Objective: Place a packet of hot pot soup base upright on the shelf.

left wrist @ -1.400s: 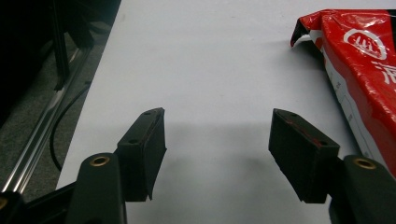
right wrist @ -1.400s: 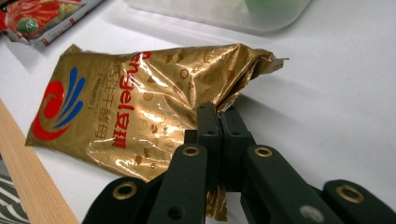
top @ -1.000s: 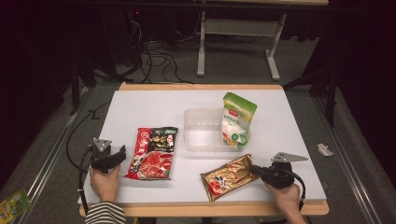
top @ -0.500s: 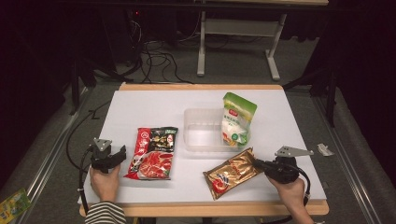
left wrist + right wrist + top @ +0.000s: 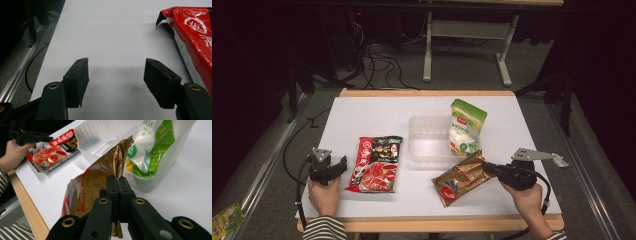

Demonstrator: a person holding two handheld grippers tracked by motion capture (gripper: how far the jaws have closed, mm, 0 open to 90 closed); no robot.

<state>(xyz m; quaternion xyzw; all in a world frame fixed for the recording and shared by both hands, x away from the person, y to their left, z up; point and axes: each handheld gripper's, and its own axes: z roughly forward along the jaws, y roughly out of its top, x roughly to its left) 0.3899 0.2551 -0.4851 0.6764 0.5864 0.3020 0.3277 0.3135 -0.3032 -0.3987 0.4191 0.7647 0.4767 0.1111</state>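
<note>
While pinched, gold packet [image 5: 462, 177] slanting bin-ward [image 5: 427, 150].

I worked in a place that looked like a lab or a test room, not a home. My table [image 5: 362, 112] was white with a plain wooden edge, and it stood alone under the light while the room around it was dark. Behind it, black cables [image 5: 377, 52] lay loose on a grey carpet floor [image 5: 462, 75], and I saw the metal legs of another desk [image 5: 464, 47]. A metal rail [image 5: 267, 170] ran along the floor at my left. Cables hung from the tools in my hands.
</note>
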